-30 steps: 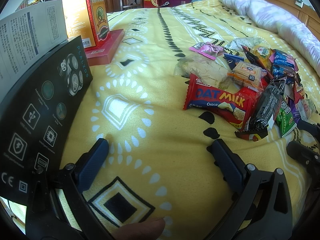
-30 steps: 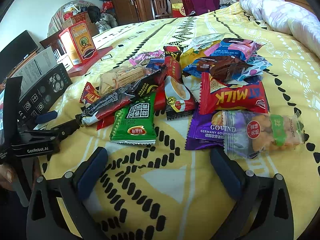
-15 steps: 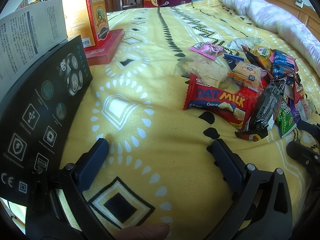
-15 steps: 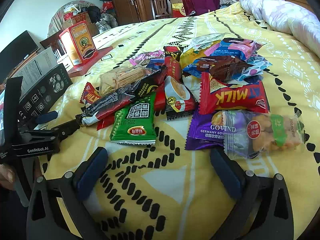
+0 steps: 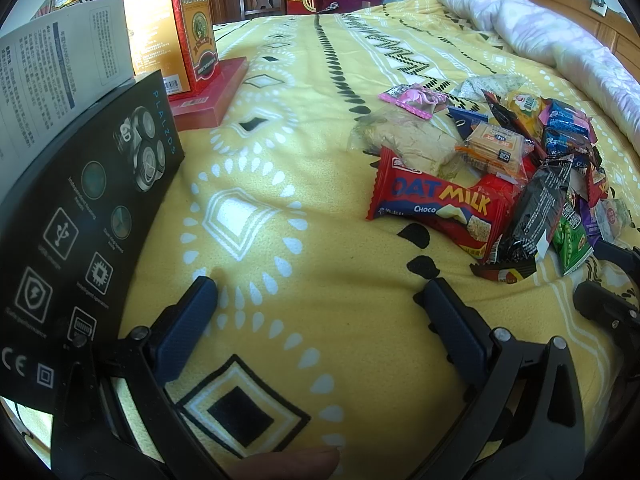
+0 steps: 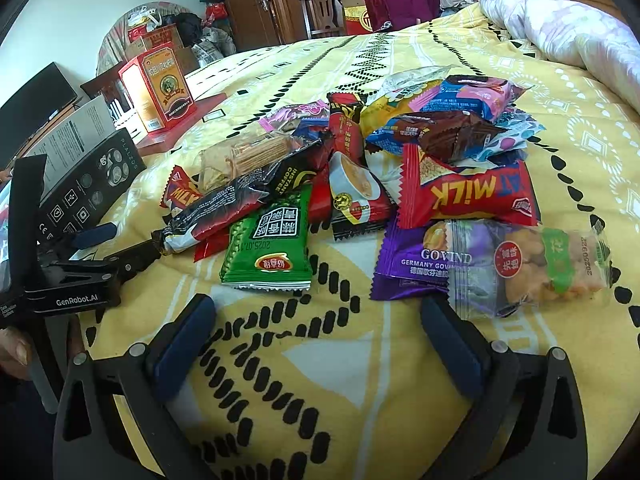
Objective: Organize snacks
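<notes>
A pile of snack packets lies on the yellow bedspread (image 6: 360, 360). In the right wrist view a green packet (image 6: 272, 248), a purple Govind packet (image 6: 416, 264) and a clear biscuit packet (image 6: 532, 264) lie nearest, with a red Oat Milk packet (image 6: 468, 192) behind. My right gripper (image 6: 316, 316) is open and empty, just short of the pile. In the left wrist view a red Oat Milk packet (image 5: 436, 200) lies ahead to the right. My left gripper (image 5: 320, 296) is open and empty over bare bedspread (image 5: 300, 312). It also shows in the right wrist view (image 6: 116, 244).
A black shaver box (image 5: 80, 232) stands close on the left, with a white box (image 5: 52, 72) behind it. A red and gold box (image 5: 176, 40) stands on a flat red box (image 5: 212, 96). A rolled quilt (image 5: 560, 40) lies at the far right.
</notes>
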Motion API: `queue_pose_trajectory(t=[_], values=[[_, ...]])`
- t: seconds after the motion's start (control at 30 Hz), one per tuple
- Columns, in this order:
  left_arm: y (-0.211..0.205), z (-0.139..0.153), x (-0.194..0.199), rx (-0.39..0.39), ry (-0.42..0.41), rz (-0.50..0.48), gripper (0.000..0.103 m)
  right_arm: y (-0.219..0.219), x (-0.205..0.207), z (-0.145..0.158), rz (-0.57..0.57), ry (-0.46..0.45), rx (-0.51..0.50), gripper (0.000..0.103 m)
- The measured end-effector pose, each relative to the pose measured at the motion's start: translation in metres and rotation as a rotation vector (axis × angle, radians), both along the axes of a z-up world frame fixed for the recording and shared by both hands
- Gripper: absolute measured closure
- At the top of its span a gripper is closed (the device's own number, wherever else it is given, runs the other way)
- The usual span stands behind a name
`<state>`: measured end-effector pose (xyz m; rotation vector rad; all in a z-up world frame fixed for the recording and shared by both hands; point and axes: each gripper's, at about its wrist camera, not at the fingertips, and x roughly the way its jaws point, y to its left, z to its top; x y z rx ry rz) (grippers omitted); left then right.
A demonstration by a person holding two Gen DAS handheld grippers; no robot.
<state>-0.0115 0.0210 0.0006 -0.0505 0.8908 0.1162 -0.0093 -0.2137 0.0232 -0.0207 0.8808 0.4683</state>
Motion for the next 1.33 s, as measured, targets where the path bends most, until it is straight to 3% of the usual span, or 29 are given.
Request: queue_pose_trajectory(t=[1.33], values=[[0.0001,-0.0006,-0.0003,-0.001,-0.004,-0.002,0.000,0.0012,-0.0005,0.0015,0.000,0.000,0.009,0.000]])
